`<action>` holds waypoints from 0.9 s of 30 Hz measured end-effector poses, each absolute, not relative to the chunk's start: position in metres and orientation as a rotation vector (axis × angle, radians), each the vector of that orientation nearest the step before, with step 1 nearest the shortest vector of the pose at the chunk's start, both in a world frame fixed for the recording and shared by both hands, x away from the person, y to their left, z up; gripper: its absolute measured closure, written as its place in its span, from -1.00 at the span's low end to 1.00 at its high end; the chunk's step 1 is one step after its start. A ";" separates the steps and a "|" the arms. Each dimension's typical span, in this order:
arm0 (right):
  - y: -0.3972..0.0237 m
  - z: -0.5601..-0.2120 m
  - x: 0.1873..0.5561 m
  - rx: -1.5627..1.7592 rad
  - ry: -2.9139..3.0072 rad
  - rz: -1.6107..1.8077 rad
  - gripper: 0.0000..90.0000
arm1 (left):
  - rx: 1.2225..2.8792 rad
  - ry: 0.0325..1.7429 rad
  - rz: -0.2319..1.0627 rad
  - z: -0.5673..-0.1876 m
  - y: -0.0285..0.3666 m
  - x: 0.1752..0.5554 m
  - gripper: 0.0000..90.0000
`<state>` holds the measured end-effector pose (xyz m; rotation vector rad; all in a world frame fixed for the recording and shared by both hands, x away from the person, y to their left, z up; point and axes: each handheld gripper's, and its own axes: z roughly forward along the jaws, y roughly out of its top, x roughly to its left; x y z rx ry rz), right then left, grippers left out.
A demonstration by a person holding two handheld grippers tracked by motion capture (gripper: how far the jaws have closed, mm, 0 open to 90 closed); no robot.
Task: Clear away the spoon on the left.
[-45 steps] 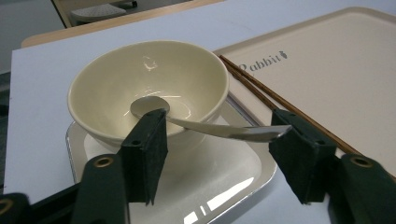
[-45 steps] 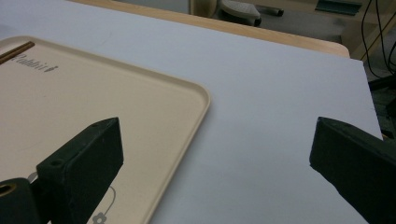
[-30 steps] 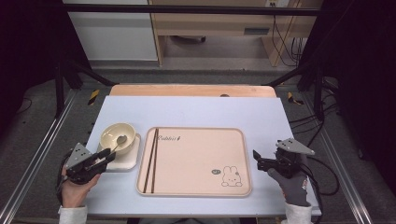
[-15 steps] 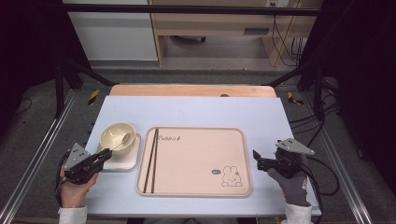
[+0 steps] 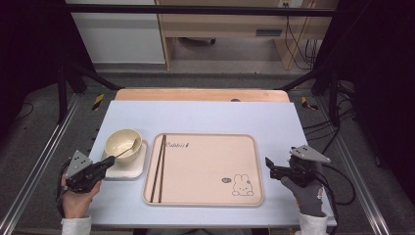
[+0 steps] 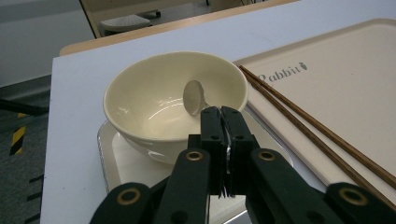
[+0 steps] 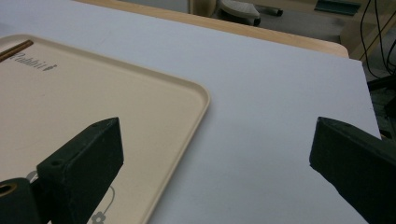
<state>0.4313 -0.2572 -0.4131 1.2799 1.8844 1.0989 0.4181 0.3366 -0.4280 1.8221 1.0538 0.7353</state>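
A cream bowl (image 5: 122, 143) (image 6: 154, 93) stands on a small square plate (image 5: 138, 166) (image 6: 116, 154) at the table's left. A metal spoon (image 5: 128, 149) (image 6: 194, 97) leans inside the bowl, its handle sticking out over the rim toward me. My left gripper (image 5: 111, 159) (image 6: 222, 114) has just been closing, and its jaws now press on that thin handle. At the right side, my right gripper (image 5: 268, 164) (image 7: 217, 135) hovers open over the tabletop beside the tray's right edge, with nothing between its jaws.
A beige tray (image 5: 205, 171) (image 7: 93, 93) with a rabbit drawing lies mid-table. A pair of brown chopsticks (image 5: 160, 166) (image 6: 317, 130) rests along its left side. Bare white tabletop lies behind the tray and to its right.
The left gripper's jaws have come together on the spoon handle. Neither hand has shifted.
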 end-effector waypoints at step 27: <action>-0.259 -0.413 0.431 1.275 1.885 1.097 -0.94 | 1.719 1.056 0.782 -0.409 0.337 0.403 0.98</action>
